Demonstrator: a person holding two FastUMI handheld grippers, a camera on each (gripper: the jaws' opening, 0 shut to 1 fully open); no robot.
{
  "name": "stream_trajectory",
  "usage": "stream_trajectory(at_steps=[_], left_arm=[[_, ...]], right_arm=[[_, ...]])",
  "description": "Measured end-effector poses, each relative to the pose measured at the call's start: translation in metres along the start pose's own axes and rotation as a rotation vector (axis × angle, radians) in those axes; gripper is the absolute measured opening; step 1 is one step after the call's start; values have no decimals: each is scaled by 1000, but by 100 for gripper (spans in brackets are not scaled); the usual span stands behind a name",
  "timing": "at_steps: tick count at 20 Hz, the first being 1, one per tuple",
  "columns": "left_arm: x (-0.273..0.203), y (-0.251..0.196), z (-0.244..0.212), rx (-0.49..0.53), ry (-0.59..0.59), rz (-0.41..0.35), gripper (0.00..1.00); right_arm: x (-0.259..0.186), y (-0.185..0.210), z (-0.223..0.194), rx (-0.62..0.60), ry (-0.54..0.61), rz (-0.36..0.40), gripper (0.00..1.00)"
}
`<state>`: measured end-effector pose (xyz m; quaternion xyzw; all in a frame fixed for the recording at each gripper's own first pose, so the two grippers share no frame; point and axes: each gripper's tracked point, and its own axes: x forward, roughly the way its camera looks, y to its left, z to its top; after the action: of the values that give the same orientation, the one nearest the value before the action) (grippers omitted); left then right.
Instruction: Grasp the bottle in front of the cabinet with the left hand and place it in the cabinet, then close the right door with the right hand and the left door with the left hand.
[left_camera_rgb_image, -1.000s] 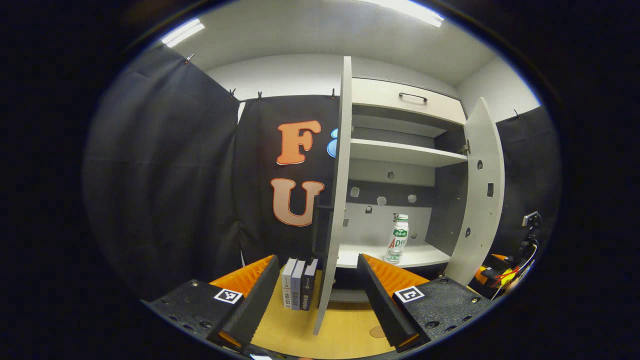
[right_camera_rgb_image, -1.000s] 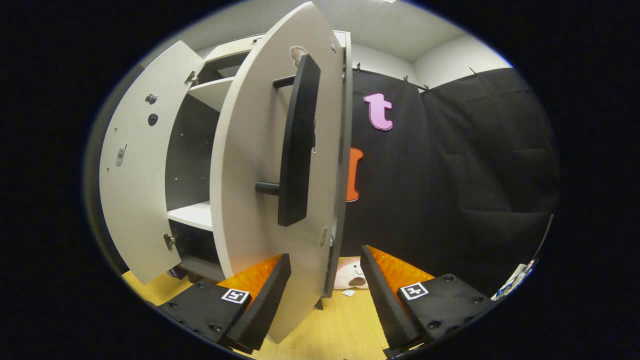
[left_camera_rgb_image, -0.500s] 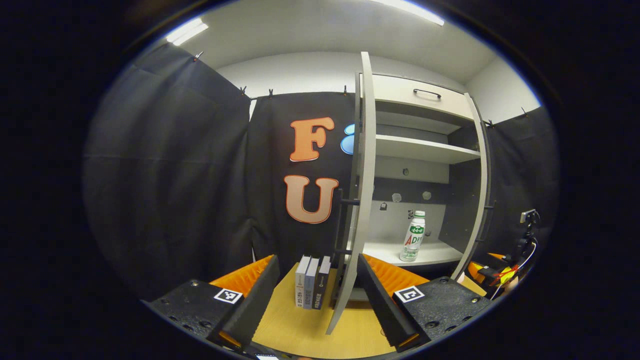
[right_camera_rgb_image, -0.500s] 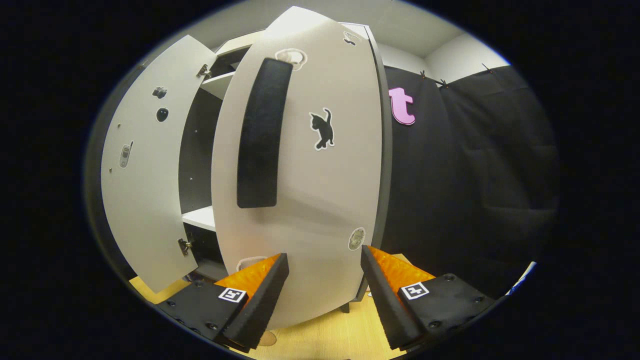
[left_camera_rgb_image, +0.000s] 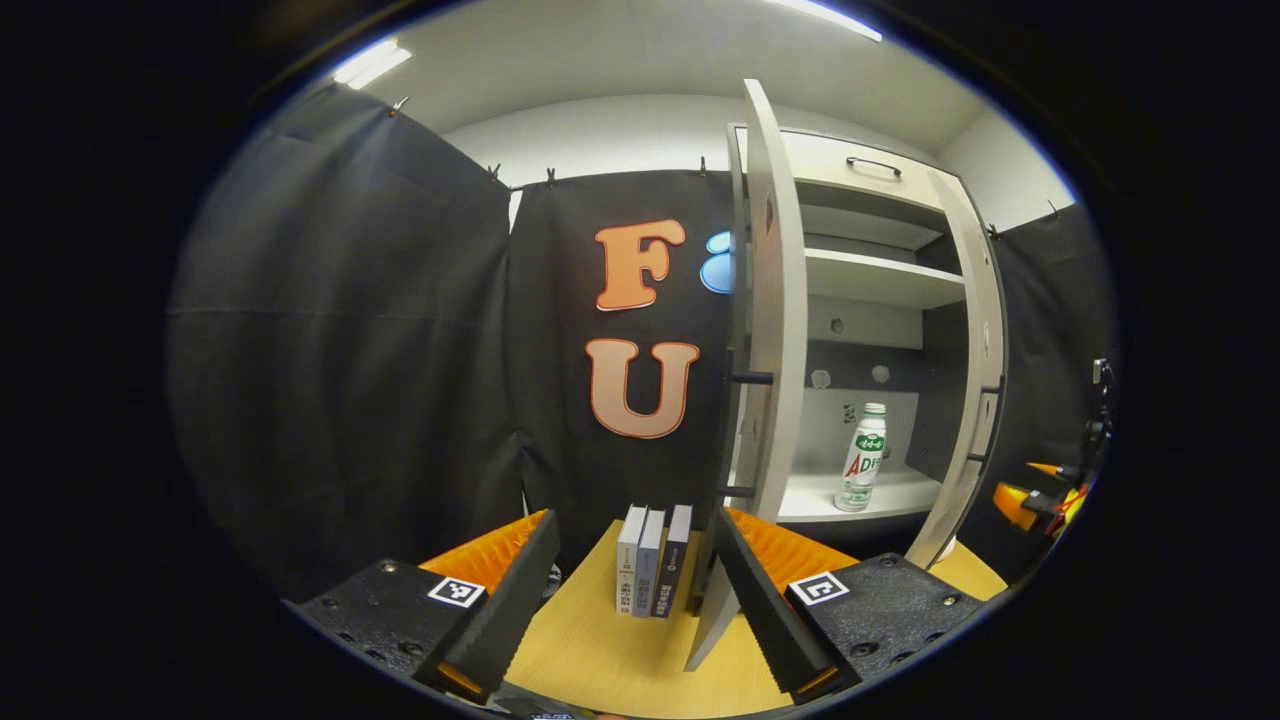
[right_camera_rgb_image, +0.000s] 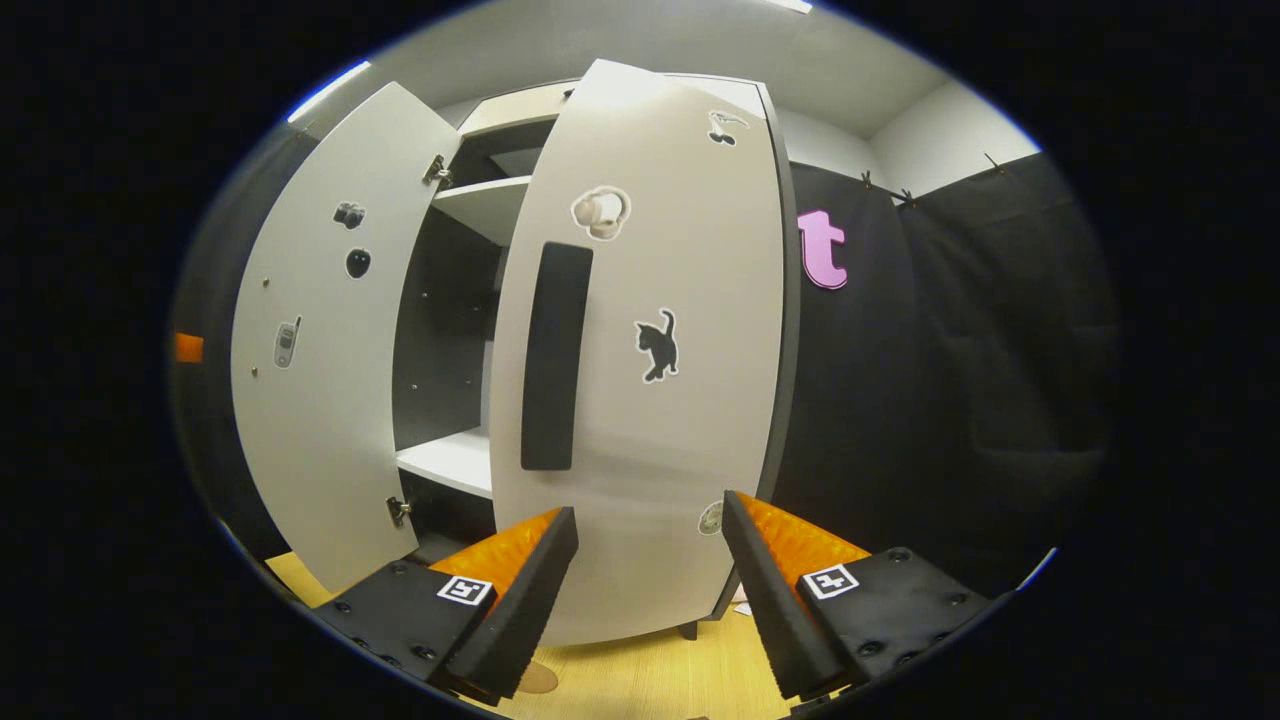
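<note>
Bottle (left_camera_rgb_image: 862, 457) stands upright on the cabinet's lower shelf (left_camera_rgb_image: 880, 495). Right door (right_camera_rgb_image: 640, 380) is nearly shut, just ahead of your right gripper (right_camera_rgb_image: 648, 585), jaws spread, empty. Left door (left_camera_rgb_image: 775, 340) lies just right of your left gripper (left_camera_rgb_image: 635, 590), jaws likewise open.

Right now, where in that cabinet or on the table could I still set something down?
The lower shelf is bare around the bottle, and the upper shelf looks bare too. On the table, wood lies free before the books. Crowded: the gap between the two doors.
</note>
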<state>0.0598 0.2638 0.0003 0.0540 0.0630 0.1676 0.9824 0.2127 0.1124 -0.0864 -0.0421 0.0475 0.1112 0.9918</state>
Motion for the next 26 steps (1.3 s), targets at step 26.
stream_trajectory(at_steps=[26], left_arm=[[132,3,-99,13,118,-46,95]], right_arm=[[-72,-72,93,52,-96,-136,96]])
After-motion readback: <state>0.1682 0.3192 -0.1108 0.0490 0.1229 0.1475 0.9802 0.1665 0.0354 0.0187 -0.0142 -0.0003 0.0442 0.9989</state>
